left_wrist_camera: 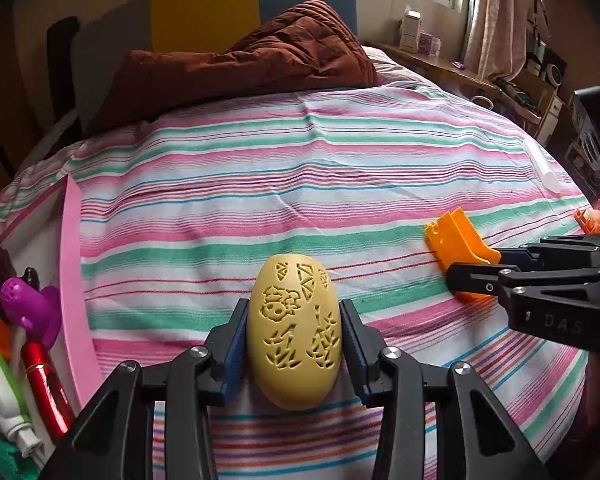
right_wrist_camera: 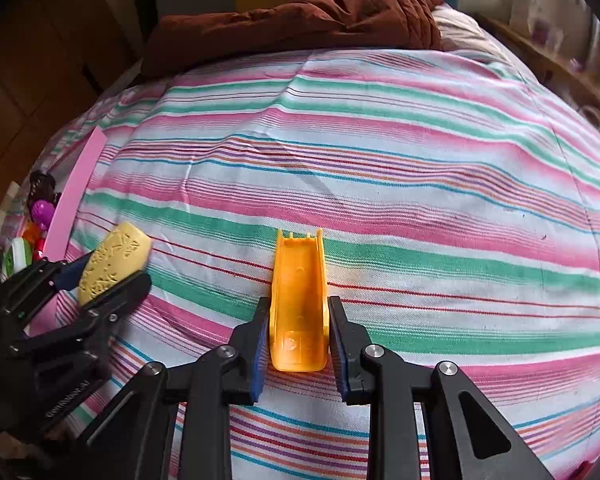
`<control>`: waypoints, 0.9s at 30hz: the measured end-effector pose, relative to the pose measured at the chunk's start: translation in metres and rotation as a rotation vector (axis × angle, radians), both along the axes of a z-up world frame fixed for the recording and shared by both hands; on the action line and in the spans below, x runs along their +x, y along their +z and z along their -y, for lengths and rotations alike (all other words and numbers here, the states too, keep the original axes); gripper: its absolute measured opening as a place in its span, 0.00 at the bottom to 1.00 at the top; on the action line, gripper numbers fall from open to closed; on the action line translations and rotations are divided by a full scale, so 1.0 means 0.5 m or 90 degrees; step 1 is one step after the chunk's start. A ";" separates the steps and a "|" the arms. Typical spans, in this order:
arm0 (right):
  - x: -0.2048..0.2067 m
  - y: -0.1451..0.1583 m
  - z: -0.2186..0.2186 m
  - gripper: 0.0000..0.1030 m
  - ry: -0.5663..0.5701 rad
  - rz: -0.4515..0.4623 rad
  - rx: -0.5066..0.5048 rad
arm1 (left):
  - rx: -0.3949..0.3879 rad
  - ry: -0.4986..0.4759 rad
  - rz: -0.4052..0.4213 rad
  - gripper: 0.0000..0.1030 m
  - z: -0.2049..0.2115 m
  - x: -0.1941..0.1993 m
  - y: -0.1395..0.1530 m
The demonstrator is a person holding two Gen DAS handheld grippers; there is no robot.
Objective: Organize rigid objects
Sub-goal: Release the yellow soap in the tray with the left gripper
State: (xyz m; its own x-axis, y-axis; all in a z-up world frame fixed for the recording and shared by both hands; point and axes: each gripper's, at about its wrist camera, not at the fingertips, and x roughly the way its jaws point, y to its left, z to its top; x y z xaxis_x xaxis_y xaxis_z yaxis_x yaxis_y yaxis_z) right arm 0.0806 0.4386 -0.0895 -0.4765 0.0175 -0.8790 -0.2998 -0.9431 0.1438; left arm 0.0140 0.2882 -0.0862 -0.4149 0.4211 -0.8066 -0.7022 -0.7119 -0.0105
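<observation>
Bedroom, striped sheet (left_wrist_camera: 300,184) on the bed, w/ a brown quilt (left_wrist_camera: 260,56) piled at the far end.

Nearest in left view: left gripper (left_wrist_camera: 294,344) closed snug on a yellow carved oval (left_wrist_camera: 294,332), pads on its long sides, sitting on or just over the sheet. Looks hard, smooth, prob light; rounded flanks could slip, so mid-body grip is right.

Right view: right gripper (right_wrist_camera: 298,332) pinched on an orange plastic channel piece (right_wrist_camera: 298,300) at its near end, lying on the sheet. Thin-walled, stiff, light; squeeze the side walls gently.

Left view alone shows the pink bin (left_wrist_camera: 70,280) contents close up (purple toy (left_wrist_camera: 28,304), red tube (left_wrist_camera: 46,384)) & an orange item (left_wrist_camera: 590,220) at far right; right view alone shows the channel's hollow inside.
</observation>
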 end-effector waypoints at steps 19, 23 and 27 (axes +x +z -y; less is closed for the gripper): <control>-0.017 0.000 0.023 0.26 0.018 -0.026 0.067 | 0.023 0.030 -0.016 0.42 0.066 0.037 0.068; -0.016 0.002 0.028 0.26 0.023 -0.027 0.081 | 0.037 0.032 -0.019 0.42 0.081 0.045 0.086; -0.015 0.003 0.031 0.26 0.026 -0.027 0.090 | 0.051 0.037 -0.023 0.42 0.104 0.050 0.107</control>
State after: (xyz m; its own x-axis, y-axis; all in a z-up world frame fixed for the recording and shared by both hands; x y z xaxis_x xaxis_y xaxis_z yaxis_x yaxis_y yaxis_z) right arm 0.0729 0.4232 -0.0882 -0.5158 0.1204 -0.8482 -0.2580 -0.9660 0.0197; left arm 0.0390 0.2361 -0.0329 -0.4681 0.4578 -0.7558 -0.6612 -0.7489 -0.0441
